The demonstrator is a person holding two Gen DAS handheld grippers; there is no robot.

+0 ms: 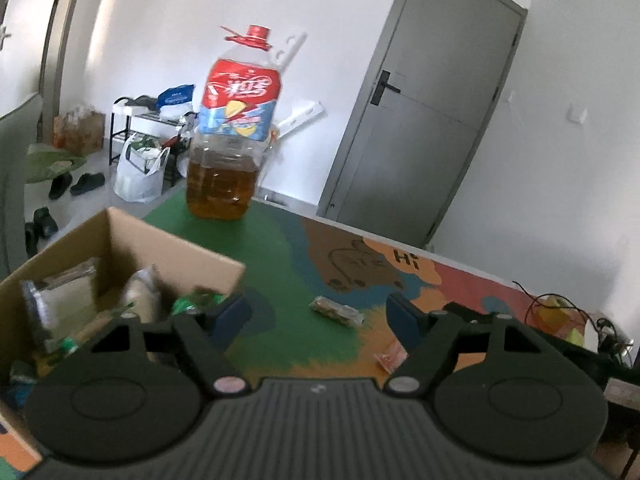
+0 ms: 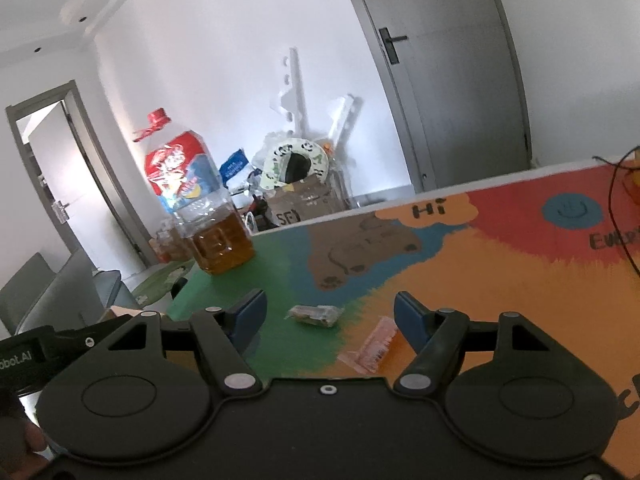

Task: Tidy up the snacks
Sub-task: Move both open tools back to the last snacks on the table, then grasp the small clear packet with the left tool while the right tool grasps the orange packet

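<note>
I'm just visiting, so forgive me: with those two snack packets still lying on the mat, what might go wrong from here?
1. Both open grippers, the left gripper and the right gripper, face the same small packet; they might collide.
2. The flat pink packet lies flush on the mat, so fingers may slip over it.
3. The tall oil bottle stands near the cardboard box; a careless swing could tip it.
</note>
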